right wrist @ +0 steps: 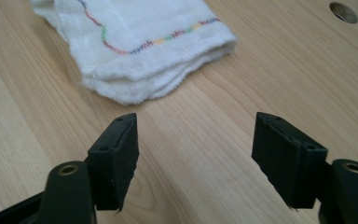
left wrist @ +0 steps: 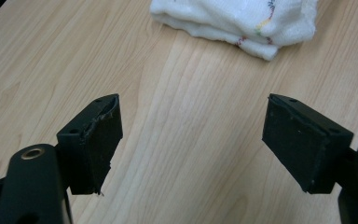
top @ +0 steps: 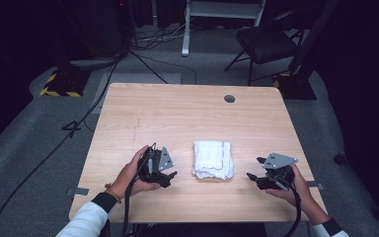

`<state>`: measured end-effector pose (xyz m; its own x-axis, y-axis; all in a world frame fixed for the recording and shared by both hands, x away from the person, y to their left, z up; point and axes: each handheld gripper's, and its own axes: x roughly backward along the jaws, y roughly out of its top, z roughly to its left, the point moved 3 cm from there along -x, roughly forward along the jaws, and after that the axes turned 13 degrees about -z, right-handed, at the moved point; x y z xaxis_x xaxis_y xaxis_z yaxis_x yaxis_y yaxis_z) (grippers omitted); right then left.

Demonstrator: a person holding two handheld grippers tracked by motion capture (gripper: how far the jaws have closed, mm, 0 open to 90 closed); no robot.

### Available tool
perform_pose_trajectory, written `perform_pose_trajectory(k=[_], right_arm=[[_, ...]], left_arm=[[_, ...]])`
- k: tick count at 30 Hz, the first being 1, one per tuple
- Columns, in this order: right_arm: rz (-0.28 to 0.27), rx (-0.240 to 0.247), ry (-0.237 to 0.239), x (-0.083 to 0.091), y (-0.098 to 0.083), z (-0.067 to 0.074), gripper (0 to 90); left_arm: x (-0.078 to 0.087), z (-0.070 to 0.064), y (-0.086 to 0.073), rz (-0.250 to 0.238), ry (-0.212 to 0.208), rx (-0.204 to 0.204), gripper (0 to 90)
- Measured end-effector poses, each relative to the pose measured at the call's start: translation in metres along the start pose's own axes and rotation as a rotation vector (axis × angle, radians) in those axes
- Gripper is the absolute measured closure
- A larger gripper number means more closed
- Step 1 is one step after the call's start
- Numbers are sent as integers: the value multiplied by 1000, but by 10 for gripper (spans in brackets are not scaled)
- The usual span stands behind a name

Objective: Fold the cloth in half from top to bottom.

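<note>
Black and wide apart, the jaws of the left gripper [top: 170, 178] hold nothing and hover over bare wood. The right gripper [top: 254, 177] is wide open too, and empty. A hand holds each one near the front edge of the desk [top: 177, 113]. Between them lies a cloth [top: 212, 159], white and folded into a soft, thick square. It touches neither gripper. In the right gripper view the cloth [right wrist: 135, 42] has a wavy line of coloured stitches. The desk is pale wood with smooth grain. A small round hole [top: 229, 98] sits near its far edge. Lots of open room lies behind the cloth.
</note>
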<state>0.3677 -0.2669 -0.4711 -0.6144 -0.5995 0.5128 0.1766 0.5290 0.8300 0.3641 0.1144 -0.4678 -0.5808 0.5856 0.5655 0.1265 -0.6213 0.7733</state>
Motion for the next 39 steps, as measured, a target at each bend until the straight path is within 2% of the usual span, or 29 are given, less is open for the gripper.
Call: perform_pose_trajectory(k=[3,6,8,10,15,22,24,26,30,33,34,37,39], right_arm=[[3,-6,3,7,-9,-5,298],[5,-30,-7,13,-20,-10,293],[14,-44,-29,18,-27,-15,294],[24,-73,-43,22,-35,-19,298],[54,-108,-94,33,-54,-29,297],[42,-220,-143,49,-82,-43,297],[32,-253,-156,53,-90,-47,294],[36,-291,-159,56,-97,-50,279],[19,-345,-174,62,-110,-51,261],[-3,-352,-181,66,-113,-50,256],[-6,-351,-186,66,-113,-49,255],[1,-359,-190,64,-114,-49,248],[-2,-360,-192,64,-115,-50,245]], left_arm=[[6,1,-7,2,3,13,191],[11,1,-14,20,3,-14,196],[12,1,-20,44,32,-41,216],[13,3,-26,43,52,-36,214],[18,12,-42,59,75,25,210],[33,23,-65,35,79,132,200],[37,25,-71,25,81,139,200],[41,28,-77,44,89,139,200],[46,34,-91,41,78,216,199],[50,38,-104,18,47,320,199],[52,40,-109,12,44,341,199],[58,43,-124,4,44,407,198],[60,43,-133,-6,69,427,198]])
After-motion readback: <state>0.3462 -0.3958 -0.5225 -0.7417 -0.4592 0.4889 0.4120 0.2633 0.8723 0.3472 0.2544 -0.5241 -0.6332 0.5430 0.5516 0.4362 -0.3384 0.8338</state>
